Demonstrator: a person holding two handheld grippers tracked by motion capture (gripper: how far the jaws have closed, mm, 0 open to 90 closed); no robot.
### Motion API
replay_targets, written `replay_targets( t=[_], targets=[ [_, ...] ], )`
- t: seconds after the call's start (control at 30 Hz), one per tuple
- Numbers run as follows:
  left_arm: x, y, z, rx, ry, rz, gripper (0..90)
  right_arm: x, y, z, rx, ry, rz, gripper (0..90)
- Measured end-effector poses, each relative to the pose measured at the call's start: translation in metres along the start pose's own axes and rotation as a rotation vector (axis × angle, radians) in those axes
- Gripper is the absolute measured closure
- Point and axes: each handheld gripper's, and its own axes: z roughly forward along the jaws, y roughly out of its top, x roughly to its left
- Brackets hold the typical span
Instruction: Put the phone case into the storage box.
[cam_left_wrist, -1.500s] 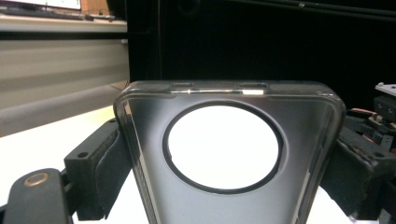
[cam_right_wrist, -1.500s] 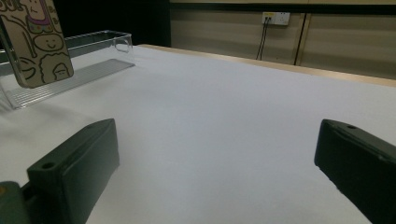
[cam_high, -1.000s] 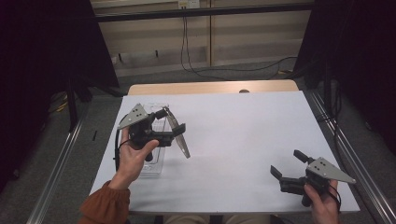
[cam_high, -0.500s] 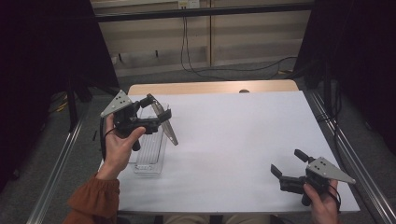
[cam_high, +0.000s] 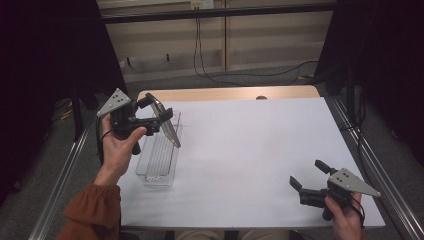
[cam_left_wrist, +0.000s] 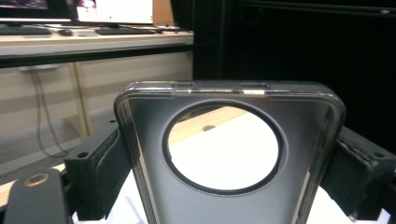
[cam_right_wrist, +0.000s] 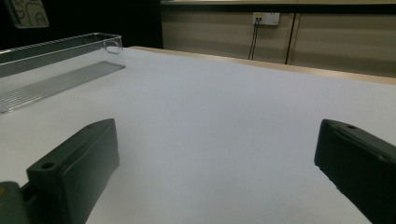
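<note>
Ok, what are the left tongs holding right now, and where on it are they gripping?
The left tongs hold a dark phone case with a round cutout, gripped across its two long side edges, lifted above the clear tray. The right tongs hold nothing.

Rust-orange gathered sleeve (cam_high: 95, 207), black fingers (cam_right_wrist: 74, 163), grey three-cornered plates (cam_high: 356, 181).

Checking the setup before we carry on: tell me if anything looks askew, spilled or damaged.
Nothing stands out. The left gripper holds a phone case tilted above the clear tray, which lies flat on the table. The right gripper is open, with nothing between its jaws.
</note>
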Motion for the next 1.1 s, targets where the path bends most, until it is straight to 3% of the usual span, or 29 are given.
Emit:
replay_targets(
  t=[0.23,0.4,0.6,1.1],
  targets=[
    [0.017,0.004,-0.002,-0.001,0.060,-0.007,12.3,0.000,0.000,0.001,-0.001,0.003,0.000,0.0],
    [0.023,0.001,0.005,-0.003,0.098,-0.026,12.3,0.000,0.000,0.001,-0.002,0.002,-0.003,0.0],
    [0.028,-0.002,0.012,-0.002,0.140,-0.020,12.3,0.000,0.000,0.000,0.001,0.006,0.000,0.0],
    [0.041,-0.011,0.032,-0.001,0.207,-0.023,12.2,0.000,0.000,0.001,-0.024,-0.019,0.019,0.0]
  ],
)
